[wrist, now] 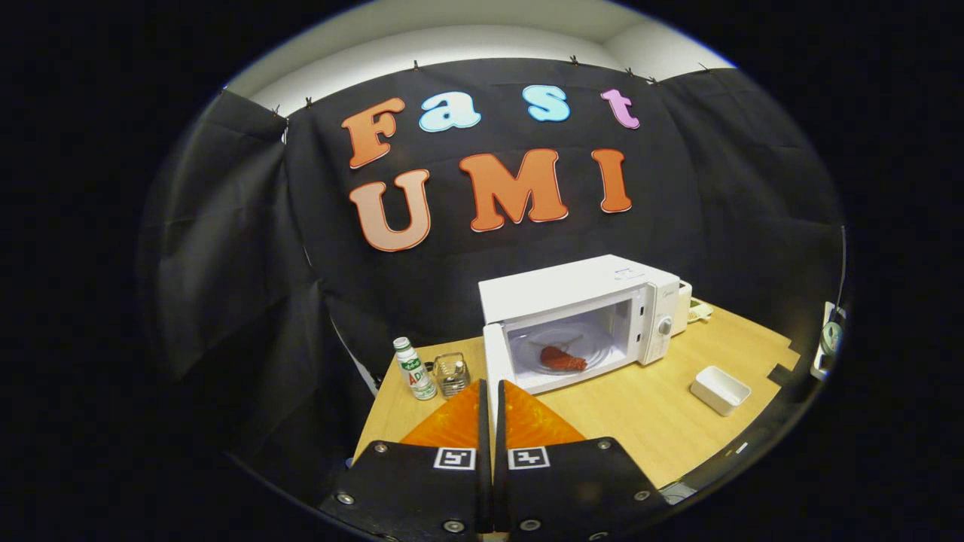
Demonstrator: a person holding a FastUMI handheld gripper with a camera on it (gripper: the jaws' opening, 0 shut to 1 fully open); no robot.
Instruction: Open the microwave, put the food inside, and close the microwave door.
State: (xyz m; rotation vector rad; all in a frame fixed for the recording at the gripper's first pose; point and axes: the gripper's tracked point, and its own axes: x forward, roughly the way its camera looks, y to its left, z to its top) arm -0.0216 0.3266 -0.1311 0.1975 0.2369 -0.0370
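Counter (663, 421) carries all. Microwave (584, 320) as landmark: door (493, 361) swung open toward claw, cavity exposed, likely because closing step remains. Red food (562, 359) lies on glass turntable (557, 348) inside microwave. White tray (721, 389) right of microwave, empty. Bottle (415, 369) and small glass holder (452, 374) left of microwave. Claw (490, 406) clenched, empty, fingers together, short of door edge, seemingly poised to push.

Gripper (491, 391): fingers pressed together, only a thin slit between them along their length, tips meeting. Nothing held between the fingers. Both fingers run forward side by side from the mount, level with each other, tapering to points. Gripper held raised and free, touching nothing.
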